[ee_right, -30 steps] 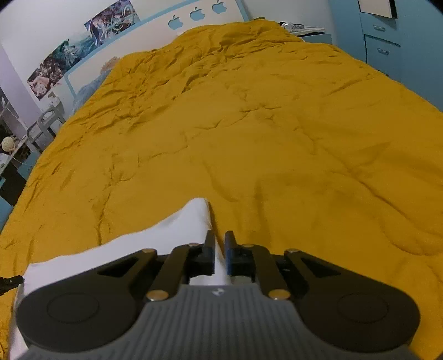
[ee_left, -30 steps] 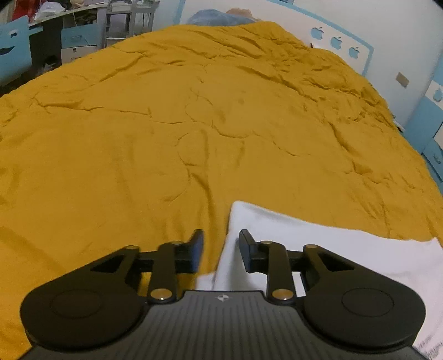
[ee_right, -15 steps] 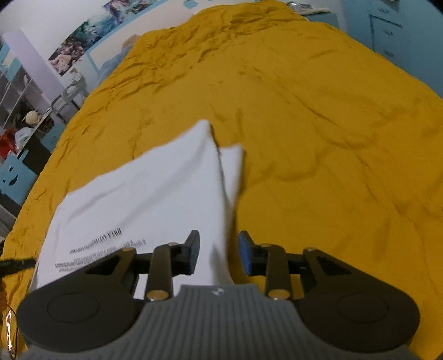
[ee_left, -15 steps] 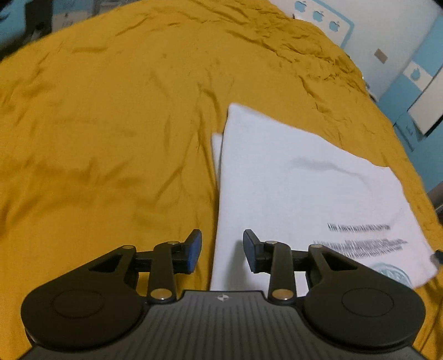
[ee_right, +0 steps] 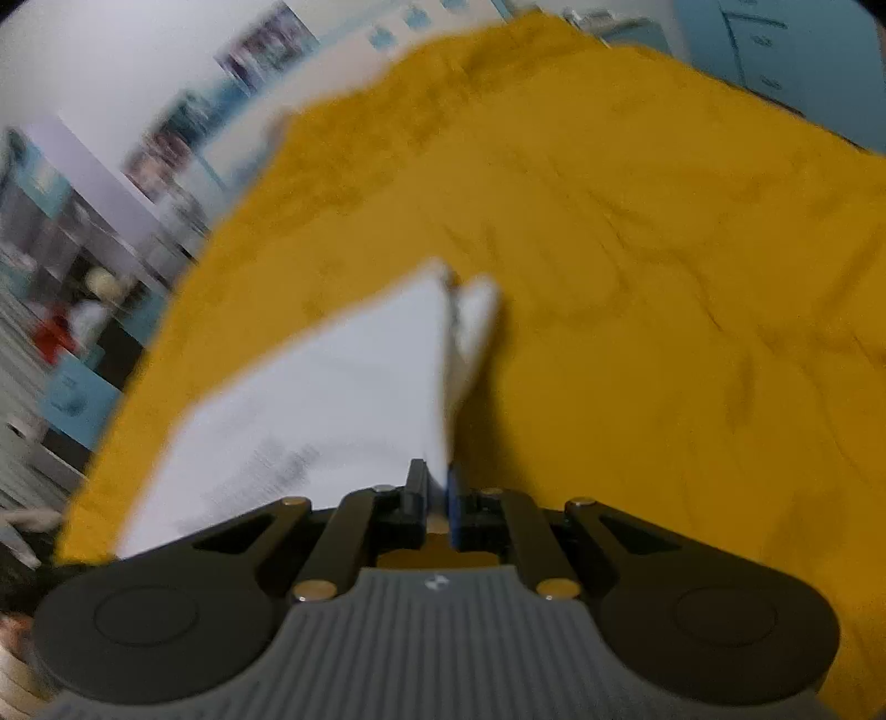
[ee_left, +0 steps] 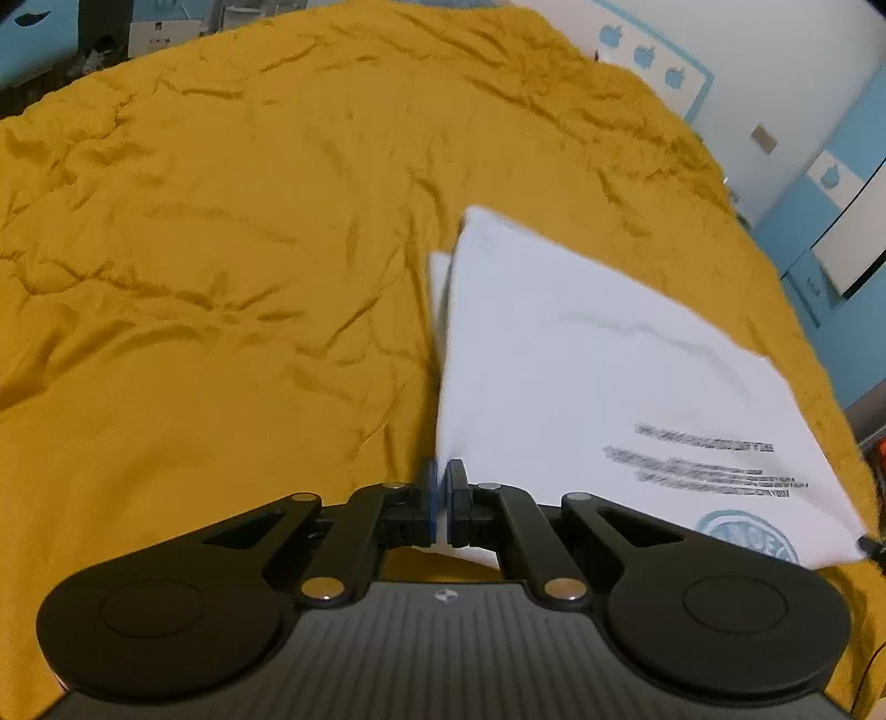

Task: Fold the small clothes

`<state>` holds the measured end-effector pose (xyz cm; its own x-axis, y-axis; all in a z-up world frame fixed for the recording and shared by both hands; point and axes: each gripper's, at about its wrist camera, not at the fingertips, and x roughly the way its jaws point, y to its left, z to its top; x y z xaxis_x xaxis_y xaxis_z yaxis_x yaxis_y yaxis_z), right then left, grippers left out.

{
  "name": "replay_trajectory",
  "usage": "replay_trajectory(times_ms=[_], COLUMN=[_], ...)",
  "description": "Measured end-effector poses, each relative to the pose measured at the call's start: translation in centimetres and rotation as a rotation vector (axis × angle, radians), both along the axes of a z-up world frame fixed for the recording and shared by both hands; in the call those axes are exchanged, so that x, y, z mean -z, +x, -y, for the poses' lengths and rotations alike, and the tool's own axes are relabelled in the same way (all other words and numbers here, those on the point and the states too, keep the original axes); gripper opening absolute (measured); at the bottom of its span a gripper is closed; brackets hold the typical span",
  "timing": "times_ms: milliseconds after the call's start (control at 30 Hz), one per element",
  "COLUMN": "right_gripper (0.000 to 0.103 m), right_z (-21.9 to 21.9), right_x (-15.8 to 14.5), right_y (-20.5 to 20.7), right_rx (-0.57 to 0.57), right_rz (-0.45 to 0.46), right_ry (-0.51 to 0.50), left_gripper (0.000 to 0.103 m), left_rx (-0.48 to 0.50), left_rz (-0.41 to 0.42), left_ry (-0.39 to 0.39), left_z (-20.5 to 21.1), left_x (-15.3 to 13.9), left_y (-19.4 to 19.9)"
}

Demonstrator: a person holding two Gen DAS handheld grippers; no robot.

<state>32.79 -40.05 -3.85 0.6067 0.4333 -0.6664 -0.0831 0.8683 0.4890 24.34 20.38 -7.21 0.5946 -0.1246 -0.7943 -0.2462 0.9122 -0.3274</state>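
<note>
Partly blurring, the folded white printed T-shirt [ee_left: 581, 354] is lying on the mustard quilt [ee_left: 221, 249], its near corners pinched by the left gripper [ee_left: 441, 487] and right gripper [ee_right: 437, 487], both clamping fully.

A wide mustard-yellow bedspread [ee_left: 232, 266] is seen filling most of both views, creased all over with shallow wrinkles. At its far end a white headboard [ee_left: 653, 61] edged in pale blue is made out, three blue apple shapes set in a row upon it. To the right, blue and white cabinet fronts [ee_left: 819, 221] are glimpsed against the wall. From the right wrist, heavily blurred, posters [ee_right: 221, 94] are caught on a white wall, shelving [ee_right: 61, 288] crowded with small objects is noticed at the left, and blue drawers [ee_right: 758, 50] are picked out at the top right
</note>
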Motion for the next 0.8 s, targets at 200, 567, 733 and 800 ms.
replay_trajectory(times_ms=[200, 567, 733, 800], right_gripper=[0.000, 0.004, 0.015, 0.027], right_z=[0.7, -0.7, -1.2, -1.7], right_x=[5.4, 1.8, -0.6, -1.3], right_y=[-0.2, -2.1, -2.4, -1.9], right_rx=[0.068, 0.070, 0.054, 0.032], right_rz=[-0.069, 0.008, 0.070, 0.091], right_ry=[0.012, -0.285, -0.240, -0.213], left_gripper=[0.003, 0.000, 0.004, 0.004], left_rx=[0.047, 0.037, 0.078, 0.101], left_rz=[-0.059, -0.010, 0.075, 0.095], left_ry=[0.139, 0.245, 0.194, 0.195], left_z=[1.1, 0.6, 1.9, 3.1], left_x=[2.9, 0.3, -1.9, -2.4], left_y=[0.8, -1.6, -0.5, 0.4])
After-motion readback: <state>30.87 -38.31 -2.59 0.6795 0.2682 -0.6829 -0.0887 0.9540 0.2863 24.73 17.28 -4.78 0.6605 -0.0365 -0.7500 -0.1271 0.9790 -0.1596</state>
